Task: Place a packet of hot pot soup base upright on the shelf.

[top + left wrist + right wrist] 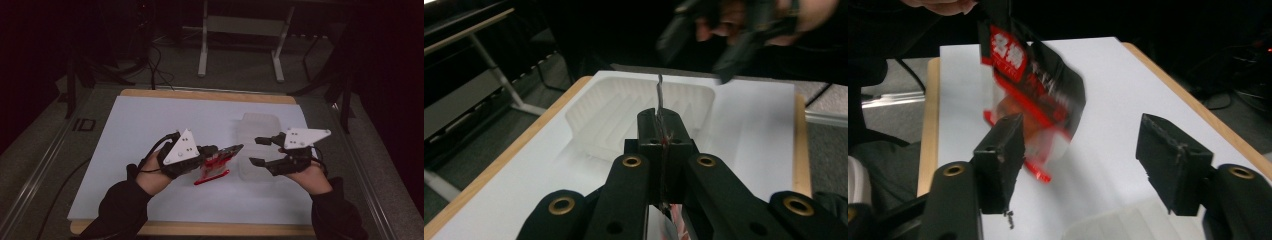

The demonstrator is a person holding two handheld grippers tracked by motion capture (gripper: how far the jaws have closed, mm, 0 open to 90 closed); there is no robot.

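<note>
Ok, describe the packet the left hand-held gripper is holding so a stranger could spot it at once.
Start at the white sheet covering the table, then find the left hand-held gripper near its middle. The packet hangs from its shut jaws, above the sheet. It is glossy red and black, unlike the clear plastic tray beside it.

Dim room, pale lit tabletop [150, 125]; gripper views show motion blur (edges dark).
</note>
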